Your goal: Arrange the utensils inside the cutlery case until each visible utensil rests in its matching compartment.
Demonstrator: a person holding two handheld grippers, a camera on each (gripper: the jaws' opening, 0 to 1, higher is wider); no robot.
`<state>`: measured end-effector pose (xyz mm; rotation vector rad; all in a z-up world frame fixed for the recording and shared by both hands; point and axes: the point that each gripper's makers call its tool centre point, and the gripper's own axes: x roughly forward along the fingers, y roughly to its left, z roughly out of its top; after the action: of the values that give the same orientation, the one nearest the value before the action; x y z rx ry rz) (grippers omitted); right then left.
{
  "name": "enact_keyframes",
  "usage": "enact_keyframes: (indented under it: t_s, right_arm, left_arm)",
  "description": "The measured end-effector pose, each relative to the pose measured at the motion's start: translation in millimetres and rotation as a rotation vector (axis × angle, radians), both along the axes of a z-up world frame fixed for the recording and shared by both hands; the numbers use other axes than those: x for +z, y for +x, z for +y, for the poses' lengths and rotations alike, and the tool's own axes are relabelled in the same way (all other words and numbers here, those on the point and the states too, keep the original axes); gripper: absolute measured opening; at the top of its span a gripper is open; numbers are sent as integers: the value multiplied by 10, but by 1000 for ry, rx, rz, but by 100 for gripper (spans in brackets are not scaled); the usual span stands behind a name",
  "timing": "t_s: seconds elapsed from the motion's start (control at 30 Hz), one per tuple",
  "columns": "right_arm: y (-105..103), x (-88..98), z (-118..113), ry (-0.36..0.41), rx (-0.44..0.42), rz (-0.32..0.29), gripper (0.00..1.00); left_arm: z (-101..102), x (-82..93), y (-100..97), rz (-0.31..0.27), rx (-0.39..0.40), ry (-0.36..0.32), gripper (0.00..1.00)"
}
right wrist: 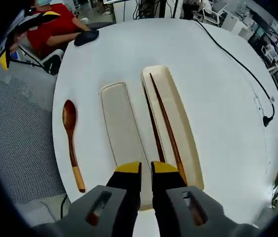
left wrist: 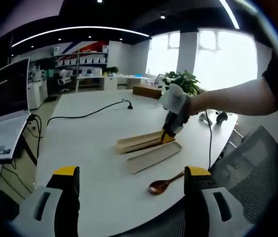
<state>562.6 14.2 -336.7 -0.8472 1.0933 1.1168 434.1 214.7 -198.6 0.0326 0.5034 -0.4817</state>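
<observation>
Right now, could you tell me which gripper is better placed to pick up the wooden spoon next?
Probably the left gripper: its jaws stand open with the wooden spoon lying between and just beyond them. The right gripper is nearly closed over the chopsticks at the cutlery case, busy there.

A laptop [left wrist: 3, 118], black cable [left wrist: 87, 114] and, seemingly, a plant [left wrist: 184, 81].

I am looking across a white table [left wrist: 94, 148] in an open-plan office. Ceiling light strips [left wrist: 80, 30] are glowing against a dark ceiling. Daylight is coming through large windows [left wrist: 223, 59] behind a potted plant [left wrist: 184, 81]. White shelving [left wrist: 87, 64] is standing along the far wall. A black cable [left wrist: 87, 114] is trailing over the table. A mesh office chair [right wrist: 23, 143] is sitting just beside the table edge.
</observation>
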Motion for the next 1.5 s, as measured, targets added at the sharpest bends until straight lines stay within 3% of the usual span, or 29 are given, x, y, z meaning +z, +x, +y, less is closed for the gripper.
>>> enact_keyframes:
  t_s: [0.2, 0.57, 1.07, 1.33, 1.37, 1.5]
  right_arm:
    - [74, -105, 52, -11, 19, -17, 4]
    - [145, -123, 107, -34, 72, -38, 5]
    - [194, -263, 87, -78, 122, -1, 6]
    - [212, -264, 94, -80, 128, -4, 1]
    - [242, -264, 115, -93, 216, -34, 1]
    - [200, -261, 94, -101, 162, -8, 0]
  left_arm:
    - [21, -28, -5, 12, 5, 14, 90]
    - [40, -59, -11, 29, 11, 14, 90]
    - [39, -83, -29, 44, 10, 23, 90]
    - [39, -95, -35, 50, 8, 25, 90]
    - [39, -95, -35, 50, 8, 25, 90]
    - [42, -93, -38, 49, 5, 29, 90]
